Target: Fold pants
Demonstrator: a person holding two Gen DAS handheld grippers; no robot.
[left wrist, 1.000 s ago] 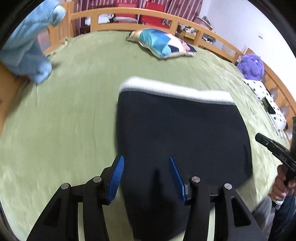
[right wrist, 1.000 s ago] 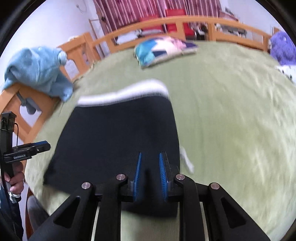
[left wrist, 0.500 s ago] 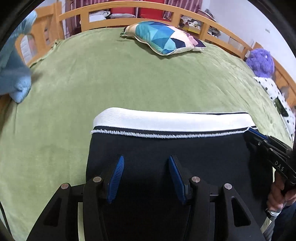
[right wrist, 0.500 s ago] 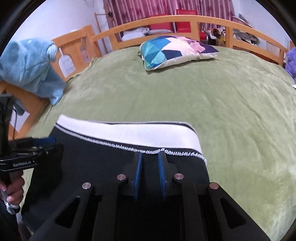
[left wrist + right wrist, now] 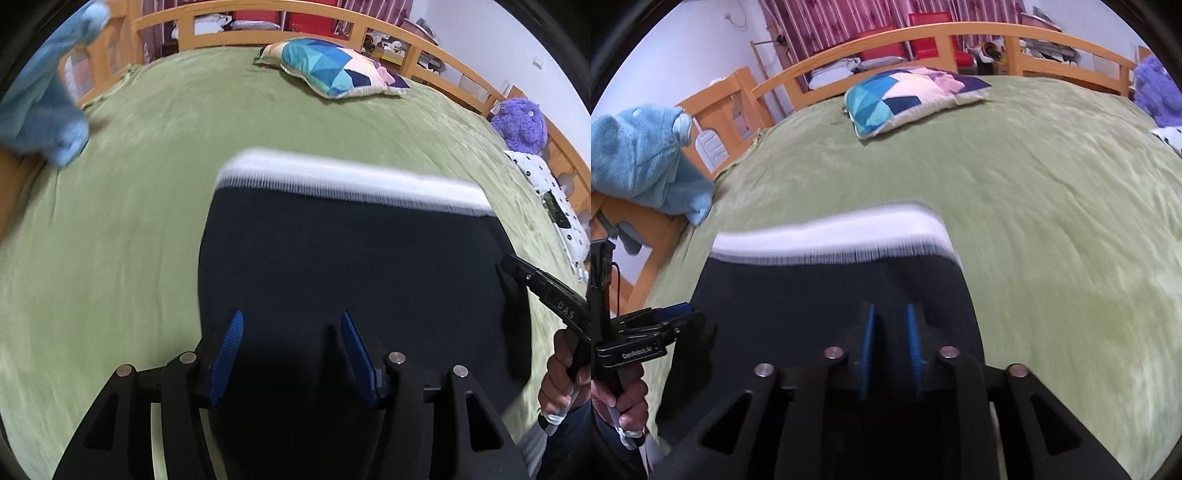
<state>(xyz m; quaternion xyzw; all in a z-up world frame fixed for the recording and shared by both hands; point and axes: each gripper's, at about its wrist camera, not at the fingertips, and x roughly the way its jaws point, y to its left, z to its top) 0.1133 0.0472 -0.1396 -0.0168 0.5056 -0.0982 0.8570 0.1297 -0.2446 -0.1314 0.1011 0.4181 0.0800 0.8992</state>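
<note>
Pants [image 5: 351, 280], dark navy with a white waistband [image 5: 347, 181], spread flat on green bedspread [image 5: 129, 229] directly ahead of both grippers, waistband at the far edge, blurred by motion; lower part of the cloth hidden under the gripper bodies; left gripper [image 5: 291, 350] over the near left part of the dark fabric, blue pads [image 5: 226, 354] set well apart, jaws having just been opening, only flat cloth seen in the gap and nothing pinched; right gripper [image 5: 891, 347] over the near right part, close to the right edge of the pants, pads [image 5: 867, 350] close together yet with a narrow gap, jaws having just been opening, dark cloth visible in that gap but whether gripped cannot be told; from the left wrist view, right gripper [image 5: 546, 295] seen at the right border above the cloth's right edge, a hand [image 5: 565, 384] around its handle; from the right wrist view, left gripper [image 5: 653, 328] at the left border beside the pants' left edge, held by a hand [image 5: 624, 402]; farther ahead, patchwork pillow [image 5: 340, 70] near the wooden bed rail [image 5: 258, 11]; far left, light blue plush [image 5: 642, 158] draped over the rail; far right, purple plush toy [image 5: 519, 125] beside a spotted cloth [image 5: 546, 192].
</note>
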